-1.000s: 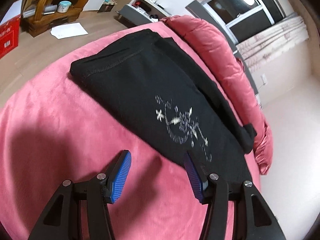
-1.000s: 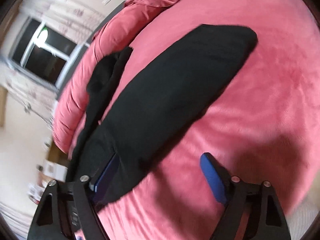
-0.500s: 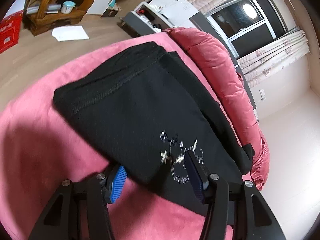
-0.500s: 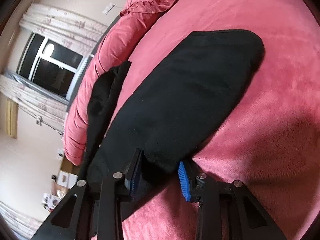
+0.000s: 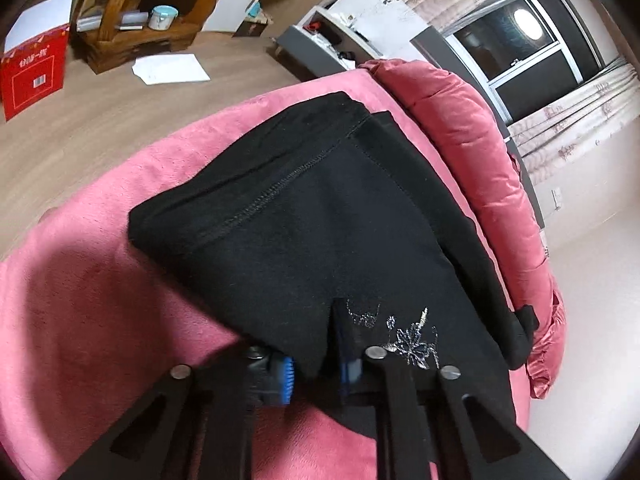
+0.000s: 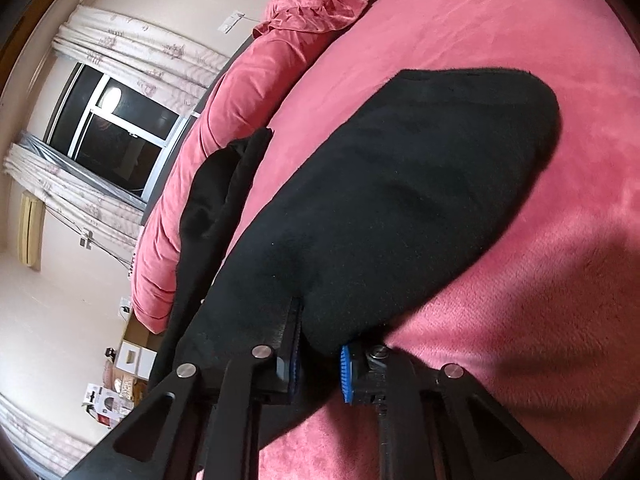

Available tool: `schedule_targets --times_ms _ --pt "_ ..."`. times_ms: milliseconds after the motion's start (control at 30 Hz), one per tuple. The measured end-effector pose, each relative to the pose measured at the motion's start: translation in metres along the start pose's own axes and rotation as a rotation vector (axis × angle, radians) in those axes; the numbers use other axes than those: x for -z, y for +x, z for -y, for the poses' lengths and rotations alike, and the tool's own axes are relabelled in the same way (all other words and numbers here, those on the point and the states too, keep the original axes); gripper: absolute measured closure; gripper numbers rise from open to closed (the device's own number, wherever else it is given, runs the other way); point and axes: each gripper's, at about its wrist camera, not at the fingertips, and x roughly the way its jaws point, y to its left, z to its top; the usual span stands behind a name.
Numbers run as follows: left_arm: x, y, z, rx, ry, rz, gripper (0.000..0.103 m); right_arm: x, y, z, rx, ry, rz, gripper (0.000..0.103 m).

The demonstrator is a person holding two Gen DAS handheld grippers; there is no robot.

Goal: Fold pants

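Black pants (image 5: 320, 220) lie on a pink bed (image 5: 80, 300). The waistband end is far from me in the left wrist view, and a silver embroidered flower (image 5: 412, 340) sits near my fingers. My left gripper (image 5: 316, 372) is shut on the near edge of the pants, with cloth pinched between the blue pads (image 5: 286, 376). In the right wrist view the leg part of the pants (image 6: 400, 200) runs away from me. My right gripper (image 6: 320, 372) is shut on that near edge too, with cloth bunched between its pads (image 6: 345, 376).
A pink quilt (image 5: 480, 160) is rolled along the bed's far side, also in the right wrist view (image 6: 224, 128). Beyond it are a dark window (image 5: 520, 52) and curtains. On the wooden floor are a red box (image 5: 34, 76), white paper (image 5: 172, 69) and a wooden rack (image 5: 132, 20).
Both grippers moved forward onto the near edge of the pants and closed on it. A second ago both were open, with the left one short of the cloth.
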Motion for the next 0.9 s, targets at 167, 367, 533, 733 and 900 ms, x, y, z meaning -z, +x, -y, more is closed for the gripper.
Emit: schedule_targets --times_ms 167,367,533,733,900 --pt "-0.005 -0.035 0.019 0.033 0.113 0.059 0.096 -0.006 -0.012 -0.015 0.039 -0.060 0.024 0.093" --pt "-0.002 -0.085 0.041 0.079 0.226 0.115 0.096 -0.026 -0.039 -0.043 0.023 -0.116 0.061 0.095" --pt "0.012 -0.117 0.030 0.063 0.254 0.089 0.096 -0.033 -0.063 -0.056 0.009 -0.146 0.069 0.096" --pt "0.048 -0.143 0.001 0.036 0.271 0.021 0.096 -0.027 -0.082 -0.051 0.049 -0.181 0.039 0.096" --pt "0.078 -0.160 -0.010 -0.017 0.289 -0.040 0.096 -0.015 -0.091 -0.029 0.082 -0.131 0.018 0.096"
